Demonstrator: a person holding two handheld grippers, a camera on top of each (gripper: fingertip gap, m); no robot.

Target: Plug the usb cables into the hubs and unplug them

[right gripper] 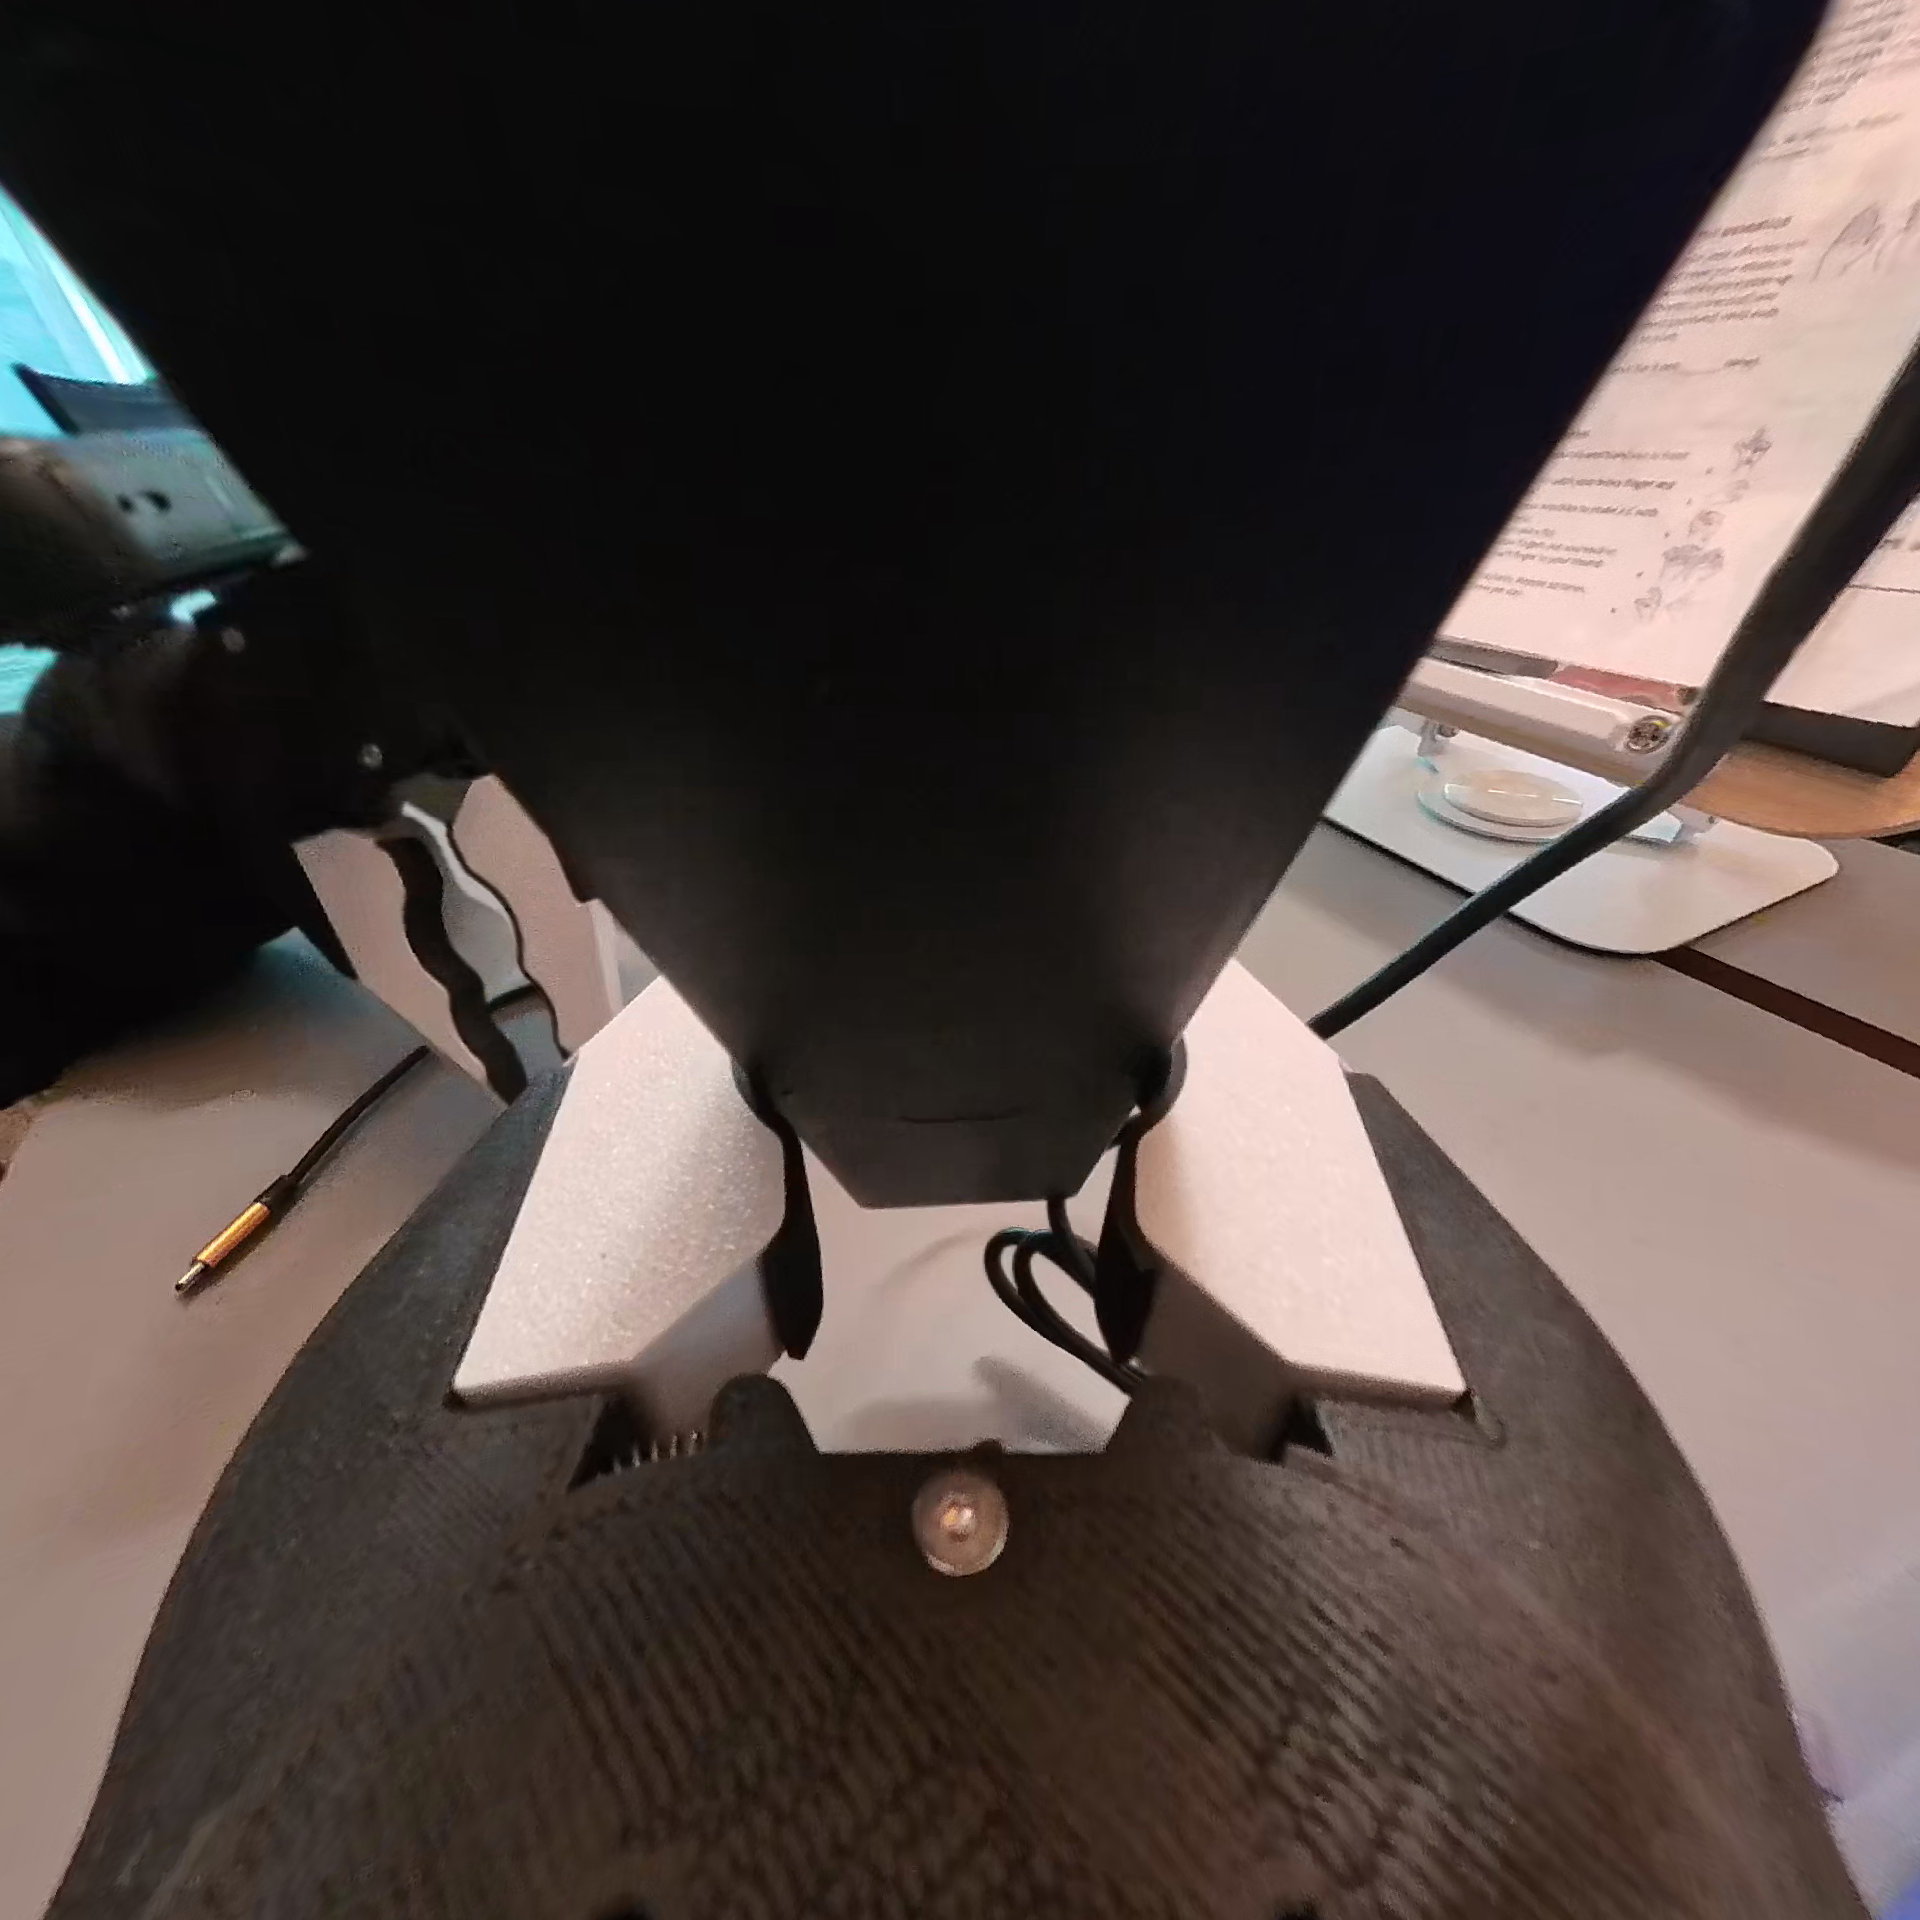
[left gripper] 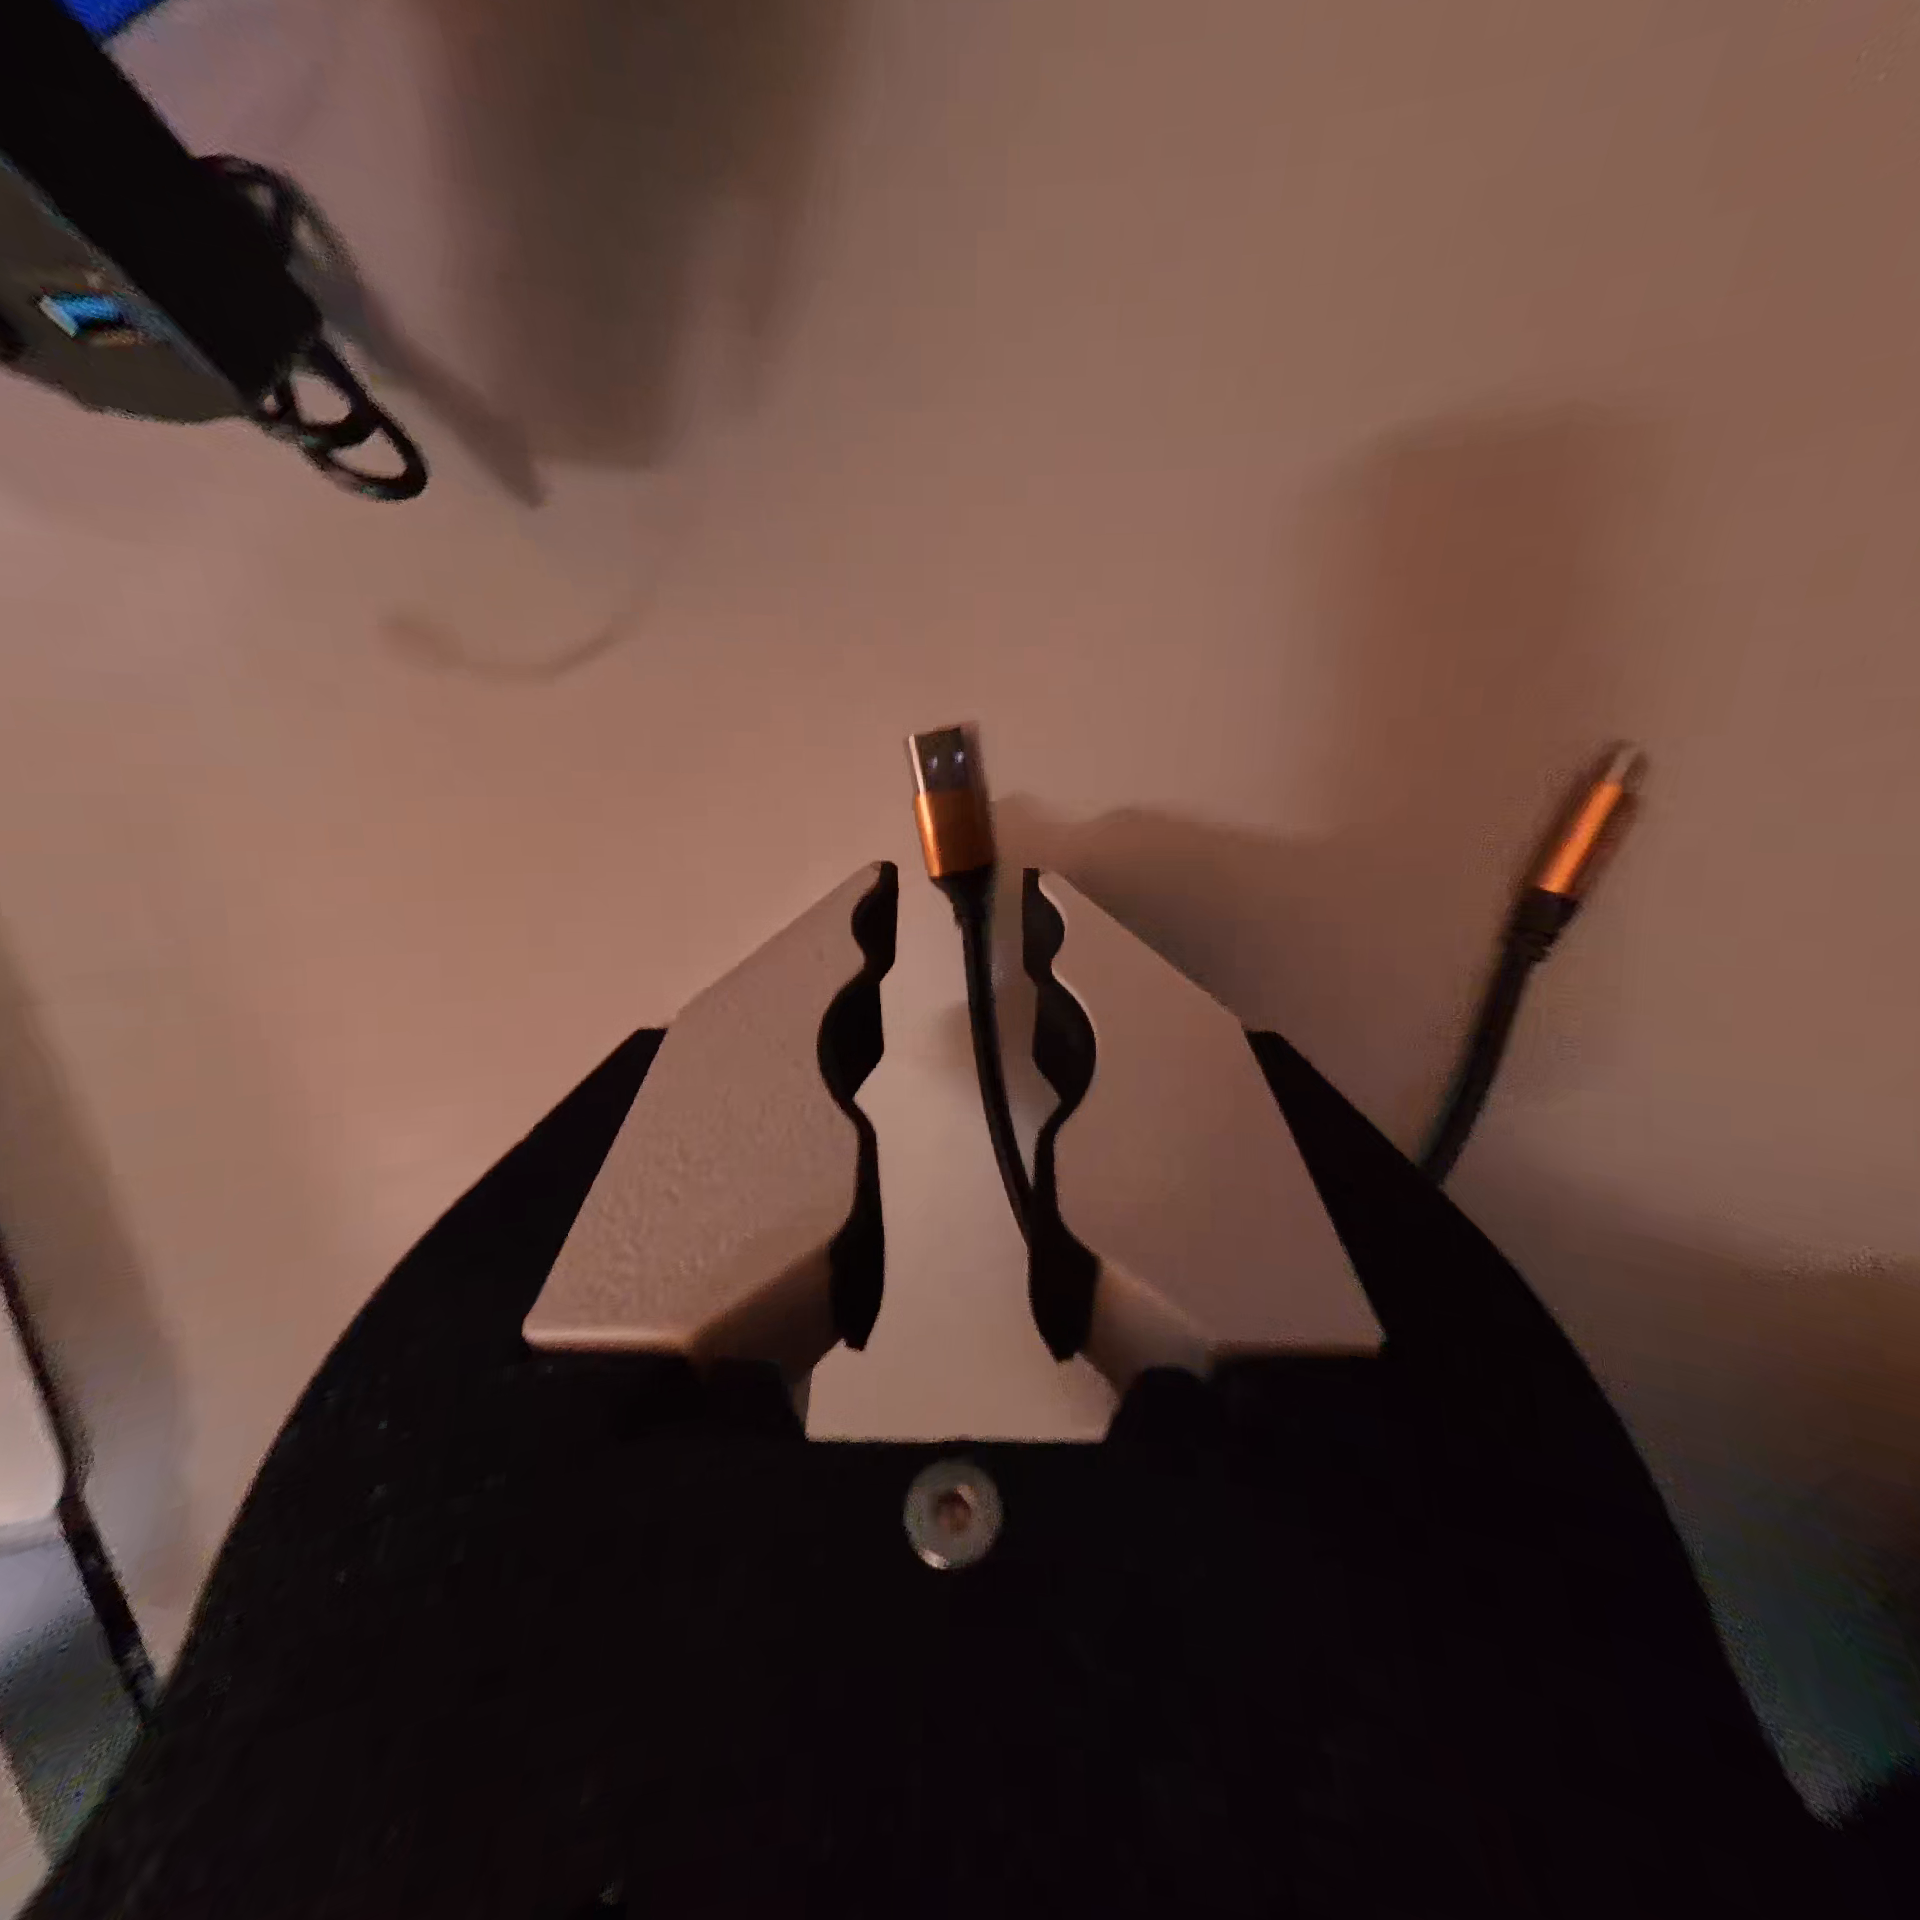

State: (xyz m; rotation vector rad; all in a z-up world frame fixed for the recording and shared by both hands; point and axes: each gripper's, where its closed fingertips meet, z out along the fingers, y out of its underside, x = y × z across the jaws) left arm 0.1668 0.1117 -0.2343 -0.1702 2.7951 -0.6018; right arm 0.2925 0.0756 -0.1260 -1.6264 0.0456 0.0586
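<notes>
Left wrist view: left gripper (left gripper: 958, 873) jaws released, straddling cable (left gripper: 982, 1029); plug (left gripper: 948, 800) just past the tips at 12. Hub (left gripper: 114, 312) at 10 o'clock, clamped in right gripper (right gripper: 961, 1049). Risk: closing on thin cord, not plug — it'll droop and miss the port.

In the left wrist view, a USB-A plug (left gripper: 948, 800) lies on the table (left gripper: 1247, 364) just beyond the tips of the left gripper (left gripper: 960, 871), its cable (left gripper: 987, 1049) running back between the parted fingers. A second plug (left gripper: 1584, 831) lies to its right, well apart. A hub (left gripper: 114, 312) hangs in the upper left of the frame. In the right wrist view, that hub (right gripper: 935, 520) sits between the fingers of the right gripper (right gripper: 961, 1081), filling the upper middle.
</notes>
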